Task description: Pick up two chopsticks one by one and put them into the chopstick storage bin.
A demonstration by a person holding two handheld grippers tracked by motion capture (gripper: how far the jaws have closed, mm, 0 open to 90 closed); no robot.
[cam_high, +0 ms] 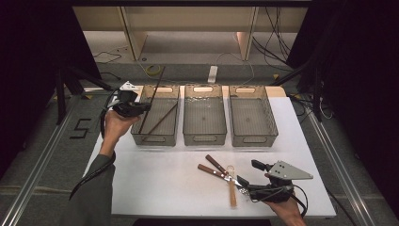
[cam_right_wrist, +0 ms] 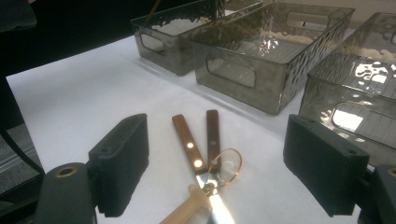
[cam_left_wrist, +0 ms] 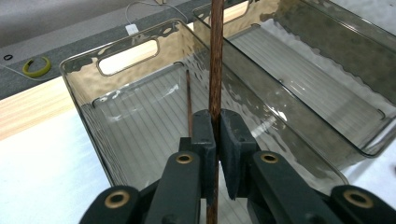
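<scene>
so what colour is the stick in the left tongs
Dark reddish brown with a wood grain; the stick shows best in the left gripper view.

The counter [cam_high: 155, 179] is covered by a white sheet, with bare wood showing along its 12 o'clock edge. Three smoky clear bins stand on it in a row toward 12 o'clock: the left bin [cam_high: 164, 137], the middle bin [cam_high: 204, 138] and the right bin [cam_high: 254, 139], close side by side with narrow gaps. Toward 5 o'clock lie two knives with brown riveted handles [cam_high: 212, 168], their handles pointing to 10 o'clock and fanned slightly apart. A pale wooden-handled utensil [cam_high: 232, 193] with a clear ringed head lies across their blades.
</scene>
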